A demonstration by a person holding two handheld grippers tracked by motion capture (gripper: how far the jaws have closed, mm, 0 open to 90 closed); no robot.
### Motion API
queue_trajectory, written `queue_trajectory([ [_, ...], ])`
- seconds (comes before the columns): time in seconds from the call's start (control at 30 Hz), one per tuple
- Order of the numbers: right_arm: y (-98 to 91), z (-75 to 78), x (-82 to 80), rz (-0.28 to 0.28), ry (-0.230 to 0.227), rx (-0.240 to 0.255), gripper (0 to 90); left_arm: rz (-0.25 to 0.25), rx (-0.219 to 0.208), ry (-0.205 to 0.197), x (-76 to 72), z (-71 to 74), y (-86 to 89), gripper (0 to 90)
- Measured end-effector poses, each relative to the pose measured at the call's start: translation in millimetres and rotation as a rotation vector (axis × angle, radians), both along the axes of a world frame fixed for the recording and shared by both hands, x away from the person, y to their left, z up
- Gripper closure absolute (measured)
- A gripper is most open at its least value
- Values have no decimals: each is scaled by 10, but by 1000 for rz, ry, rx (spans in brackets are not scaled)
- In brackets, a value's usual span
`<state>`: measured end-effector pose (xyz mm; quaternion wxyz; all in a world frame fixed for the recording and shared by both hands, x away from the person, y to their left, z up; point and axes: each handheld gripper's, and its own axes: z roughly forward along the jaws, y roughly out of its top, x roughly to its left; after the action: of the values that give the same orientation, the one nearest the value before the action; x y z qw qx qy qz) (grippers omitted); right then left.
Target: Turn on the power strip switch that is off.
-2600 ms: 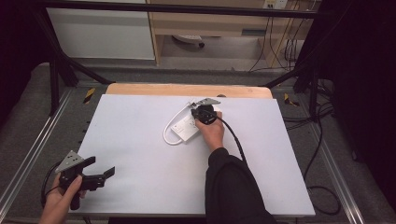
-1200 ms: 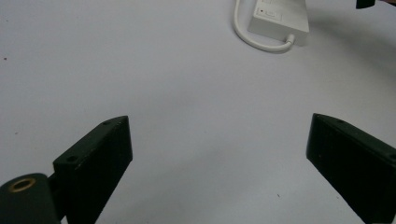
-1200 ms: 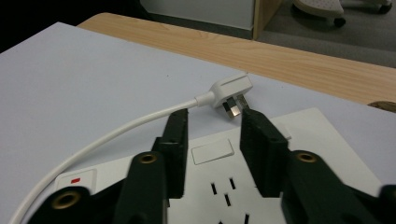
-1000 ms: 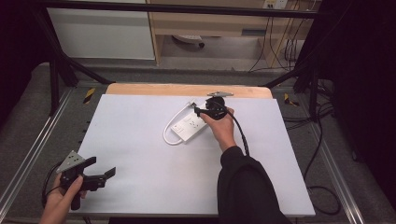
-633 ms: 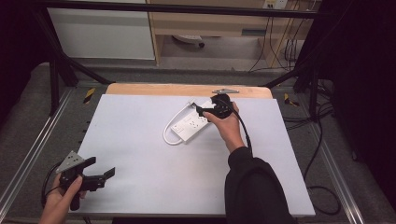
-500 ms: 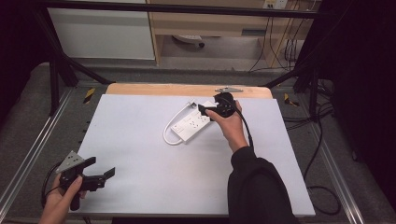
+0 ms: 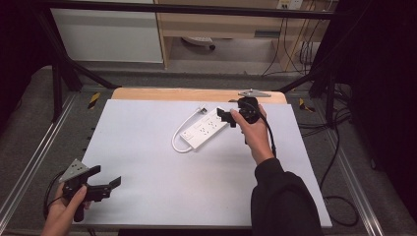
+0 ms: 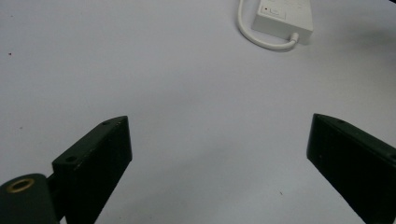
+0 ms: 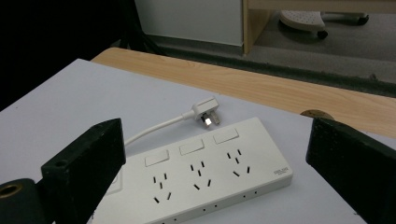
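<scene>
Left tool (image 7: 101, 184) low at near-left, jaws wide apart; right tool (image 7: 231, 117) reached far forward, jaws spread.

I am counting one white power strip (image 7: 202, 132) lying on the white table (image 7: 147, 187), and it is carrying three socket groups (image 9: 198, 175) and three rocker switches (image 9: 191, 147), with one cord (image 7: 178, 138) looping off it to one plug (image 9: 206, 112). I am seeing two black grippers, the left gripper (image 7: 105, 187) at the near left corner and the right gripper (image 7: 223, 116) by the strip's far end, each showing two jaws spread wide, and two hands holding them
</scene>
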<state>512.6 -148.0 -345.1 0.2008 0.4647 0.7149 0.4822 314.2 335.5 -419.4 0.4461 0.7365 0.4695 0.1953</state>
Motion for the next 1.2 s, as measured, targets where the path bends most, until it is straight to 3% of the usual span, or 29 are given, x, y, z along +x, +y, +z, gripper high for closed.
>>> queue_trajectory([
  [0.23, -126, 88, -179, 15, -20, -2, 50, 2, -2, 3, 2, -1, 6, 66],
  [0.33, -185, 133, -262, 23, -50, 0, 51, 1, -1, 2, -2, 2, 2, 66],
  [0.6, -448, 179, -564, -16, -115, -15, 55, 4, 2, 6, 1, -6, 11, 66],
  [1.0, -915, -96, -1055, -49, -117, 5, 55, 13, -2, 9, -4, -9, 13, 66],
  [1.2, -1080, -344, -1225, -80, -122, -4, 54, 25, -13, 11, 0, -15, 39, 67],
])
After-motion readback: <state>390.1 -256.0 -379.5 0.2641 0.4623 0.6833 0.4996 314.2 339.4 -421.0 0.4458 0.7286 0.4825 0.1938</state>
